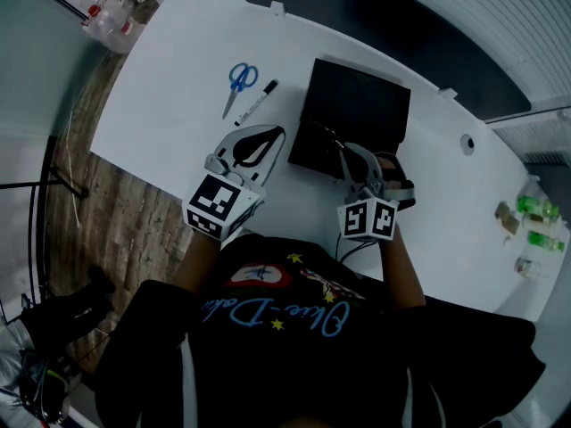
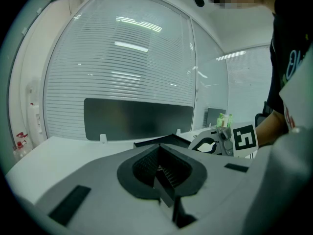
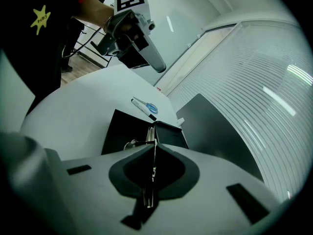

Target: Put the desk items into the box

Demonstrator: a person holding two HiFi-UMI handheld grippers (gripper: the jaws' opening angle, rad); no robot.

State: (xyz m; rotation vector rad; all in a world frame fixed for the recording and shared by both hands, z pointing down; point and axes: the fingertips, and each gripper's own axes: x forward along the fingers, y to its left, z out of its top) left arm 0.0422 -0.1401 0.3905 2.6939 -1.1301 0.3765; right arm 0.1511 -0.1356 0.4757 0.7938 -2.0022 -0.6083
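A black open box [image 1: 357, 105] lies on the white table [image 1: 178, 87]. My right gripper [image 1: 343, 150] hangs over the box's near edge, shut on a thin metal clip [image 3: 148, 135] that stands edge-on between the jaws, its wire loop [image 3: 129, 143] sticking out to the left. My left gripper [image 1: 278, 134] hovers left of the box, its jaws closed with nothing visibly between them. Blue-handled scissors [image 1: 241, 78] and a black-capped marker [image 1: 259, 102] lie side by side farther left on the table. The right gripper view shows the scissors [image 3: 150, 107] and marker [image 3: 141, 107] beyond the box [image 3: 122, 131].
Green-topped bottles [image 1: 537, 214] stand at the table's right end. A clear bag of red-and-white items [image 1: 107, 12] sits at the far left corner. A round cable hole [image 1: 467, 144] is right of the box. A dark partition panel [image 2: 137, 119] lines the table's far edge.
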